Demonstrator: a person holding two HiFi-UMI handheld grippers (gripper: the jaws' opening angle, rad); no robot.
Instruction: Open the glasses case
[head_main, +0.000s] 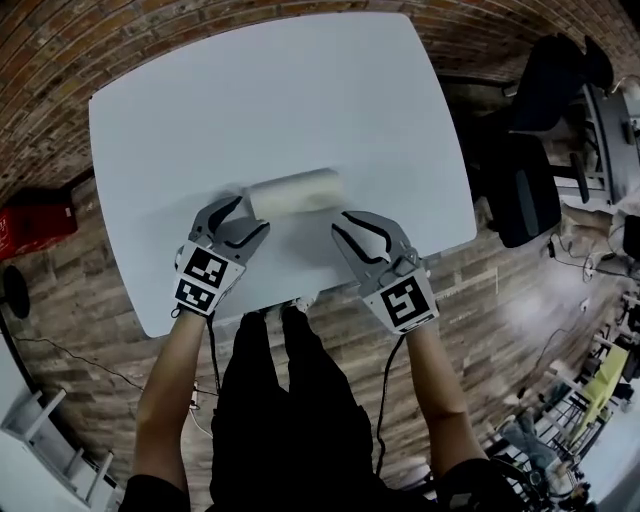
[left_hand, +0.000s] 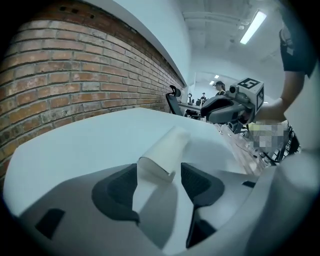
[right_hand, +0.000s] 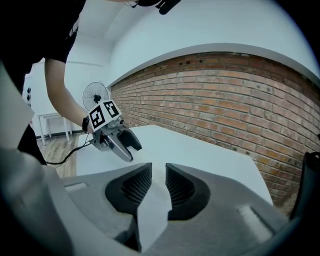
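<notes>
1. I see the white glasses case (head_main: 295, 190) lying across the white table (head_main: 300, 90), near its front edge.
2. My left gripper (head_main: 250, 215) has its jaws wide apart, with the case's left end between the tips and not pinched.
3. My right gripper (head_main: 342, 222) shows a narrow gap, empty, near the case's right end.

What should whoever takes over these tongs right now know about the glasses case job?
Left tongs: open, at the left end of the cream oblong glasses case. The case's end sits at the gap between the tips, pads not pressing.
Right tongs: only narrowly apart, nothing between them, just off the case's right front.
Case: lies flat on the white table, closed.
Done: tongs are placed near the case, no grip.
Left: steady the case, probably with the left tongs, then pry the lid up.
</notes>
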